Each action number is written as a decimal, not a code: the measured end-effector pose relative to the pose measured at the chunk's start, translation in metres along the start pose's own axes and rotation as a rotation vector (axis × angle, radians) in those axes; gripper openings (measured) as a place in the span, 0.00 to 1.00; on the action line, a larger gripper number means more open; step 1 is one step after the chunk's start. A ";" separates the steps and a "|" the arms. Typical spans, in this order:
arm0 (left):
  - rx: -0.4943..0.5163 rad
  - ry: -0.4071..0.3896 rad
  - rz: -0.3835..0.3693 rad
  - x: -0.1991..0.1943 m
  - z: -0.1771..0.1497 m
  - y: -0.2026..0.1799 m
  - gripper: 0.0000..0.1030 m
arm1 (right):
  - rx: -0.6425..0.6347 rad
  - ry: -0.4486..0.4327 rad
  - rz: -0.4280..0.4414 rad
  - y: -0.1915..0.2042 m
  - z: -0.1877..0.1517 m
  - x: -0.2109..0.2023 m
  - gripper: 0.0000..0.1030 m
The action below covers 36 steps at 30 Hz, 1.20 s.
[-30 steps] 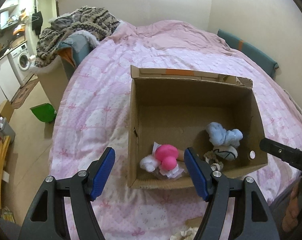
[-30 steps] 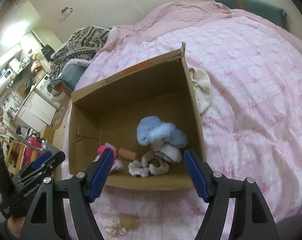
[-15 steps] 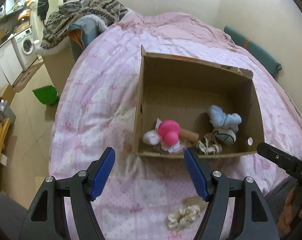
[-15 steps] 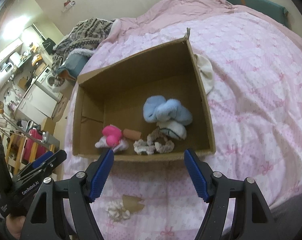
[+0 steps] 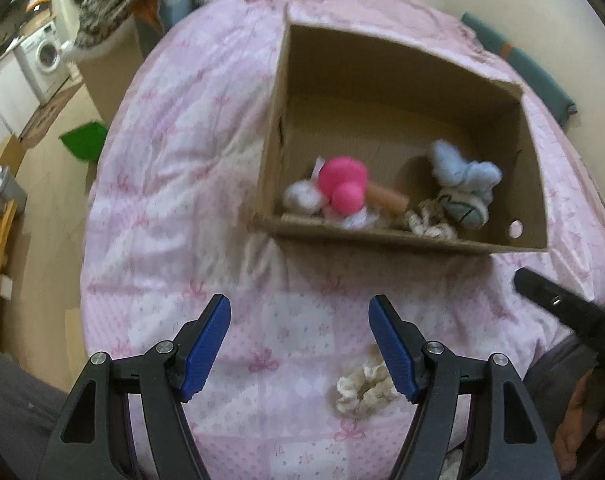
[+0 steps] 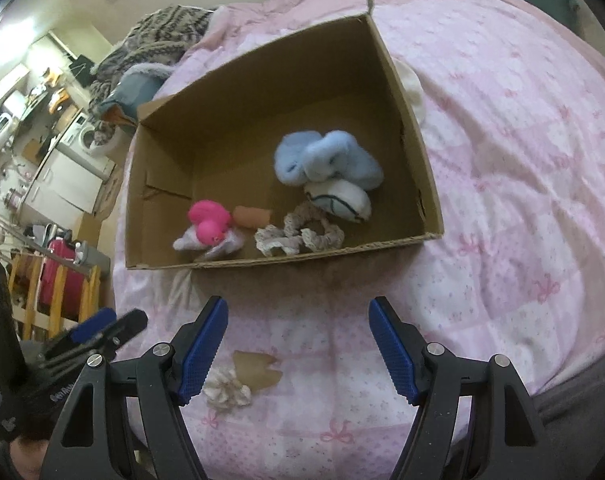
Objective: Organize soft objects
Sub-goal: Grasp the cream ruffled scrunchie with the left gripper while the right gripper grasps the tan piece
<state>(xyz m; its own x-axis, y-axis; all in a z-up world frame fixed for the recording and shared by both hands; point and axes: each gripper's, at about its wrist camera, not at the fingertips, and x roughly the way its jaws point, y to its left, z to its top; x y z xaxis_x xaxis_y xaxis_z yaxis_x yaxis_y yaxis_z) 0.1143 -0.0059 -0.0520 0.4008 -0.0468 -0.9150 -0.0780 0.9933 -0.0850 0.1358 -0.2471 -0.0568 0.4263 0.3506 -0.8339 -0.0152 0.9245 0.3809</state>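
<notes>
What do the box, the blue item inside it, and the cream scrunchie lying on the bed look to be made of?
Box: brown corrugated cardboard, matte; fluting shows along the cut front rim. Blue item: fluffy fleece or plush, judging by its fuzzy, soft-edged surface; the exact fabric is unclear. Scrunchie: gathered cream fabric, ruffled and matte, possibly knit or lace.

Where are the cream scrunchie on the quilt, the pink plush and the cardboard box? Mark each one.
cream scrunchie [image 5: 364, 390], left wrist view, middle of its ruffled ring.
pink plush [image 6: 208, 220], right wrist view, its round pink body.
cardboard box [image 6: 286, 80], right wrist view, bare inner face of the far wall.
</notes>
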 end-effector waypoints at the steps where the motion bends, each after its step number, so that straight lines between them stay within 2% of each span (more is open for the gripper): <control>1: -0.009 0.039 0.005 0.006 -0.001 0.001 0.67 | 0.012 0.000 -0.003 -0.002 0.001 0.000 0.75; 5: -0.010 0.161 -0.034 0.028 -0.011 -0.002 0.67 | 0.080 0.020 0.012 -0.014 0.005 0.006 0.75; 12: 0.038 0.293 -0.117 0.054 -0.027 -0.023 0.67 | 0.126 0.049 0.012 -0.022 0.006 0.014 0.75; 17: 0.167 0.358 -0.104 0.069 -0.045 -0.053 0.67 | 0.119 0.059 0.010 -0.020 0.006 0.017 0.75; 18: 0.193 0.362 -0.096 0.071 -0.049 -0.058 0.65 | 0.119 0.062 0.010 -0.020 0.007 0.018 0.75; 20: 0.240 0.355 -0.087 0.069 -0.055 -0.066 0.53 | 0.118 0.068 0.009 -0.020 0.007 0.019 0.75; 21: 0.264 0.353 -0.092 0.068 -0.057 -0.069 0.30 | 0.117 0.069 0.007 -0.020 0.007 0.020 0.75; 22: 0.277 0.357 -0.098 0.066 -0.059 -0.071 0.12 | 0.116 0.069 0.006 -0.019 0.007 0.019 0.75; 25: 0.277 0.366 -0.122 0.057 -0.062 -0.069 0.09 | 0.113 0.071 0.004 -0.019 0.006 0.019 0.75; 28: 0.227 0.355 -0.135 0.043 -0.053 -0.053 0.09 | 0.108 0.082 0.012 -0.018 0.005 0.021 0.75; 32: 0.121 0.242 -0.062 0.018 -0.033 -0.021 0.09 | 0.079 0.128 0.050 -0.010 0.001 0.028 0.75; 36: 0.013 0.172 -0.008 0.008 -0.022 0.003 0.09 | 0.059 0.241 0.150 0.002 -0.009 0.047 0.75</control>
<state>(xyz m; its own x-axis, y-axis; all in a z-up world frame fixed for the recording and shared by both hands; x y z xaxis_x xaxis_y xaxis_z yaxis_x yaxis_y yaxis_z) 0.0972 -0.0057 -0.0679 0.2388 -0.0715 -0.9684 -0.0632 0.9940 -0.0890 0.1477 -0.2271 -0.0989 0.1964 0.5145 -0.8347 -0.0062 0.8519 0.5236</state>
